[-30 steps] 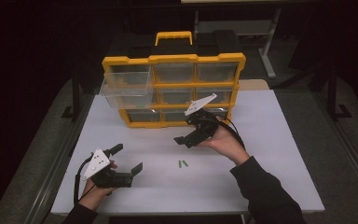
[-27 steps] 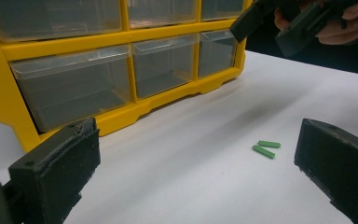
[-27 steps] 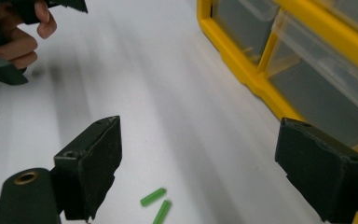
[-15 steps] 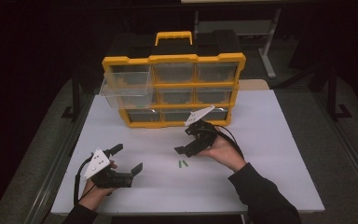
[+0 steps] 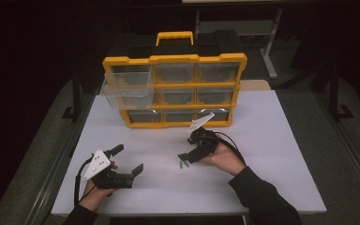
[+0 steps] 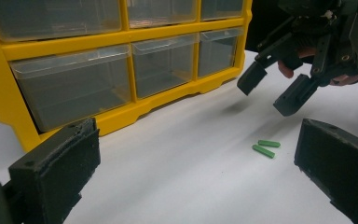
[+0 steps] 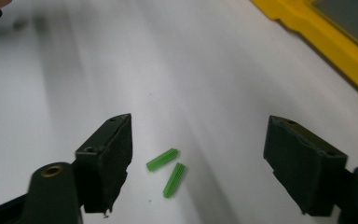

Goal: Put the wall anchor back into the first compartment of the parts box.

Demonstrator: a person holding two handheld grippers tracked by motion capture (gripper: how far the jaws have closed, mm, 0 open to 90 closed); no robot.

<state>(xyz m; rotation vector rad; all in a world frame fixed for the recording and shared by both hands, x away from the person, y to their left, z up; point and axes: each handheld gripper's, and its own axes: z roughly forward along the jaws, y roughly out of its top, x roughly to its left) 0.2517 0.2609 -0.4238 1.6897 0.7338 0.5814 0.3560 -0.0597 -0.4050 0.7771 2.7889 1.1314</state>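
Observation:
Two small green ribbed plugs [image 5: 183, 164] lie side by side on the white table [image 5: 272, 140]. My right gripper [image 5: 186, 149] hovers just above them, tilted down. In the right gripper view the plugs [image 7: 168, 169] lie between the open jaws of the right gripper [image 7: 198, 126], nearer the left jaw and untouched. Those jaws have just been closing a little, with nothing pressed between them. My left gripper [image 5: 127, 159] rests low at the front left, open and empty. In the left gripper view the plugs [image 6: 266, 147] show beyond the left gripper [image 6: 200, 135], with the right gripper [image 6: 270, 95] above them.
A yellow organizer [image 5: 173, 89] with clear drawers and a black top stands at the back of the table. Its top-left drawer [image 5: 124, 89] is pulled out over the table. Dark floor surrounds the table on all sides.
My right gripper has come down and toward the table front, to just over the green plugs. The left gripper and the plugs have stayed where they were.

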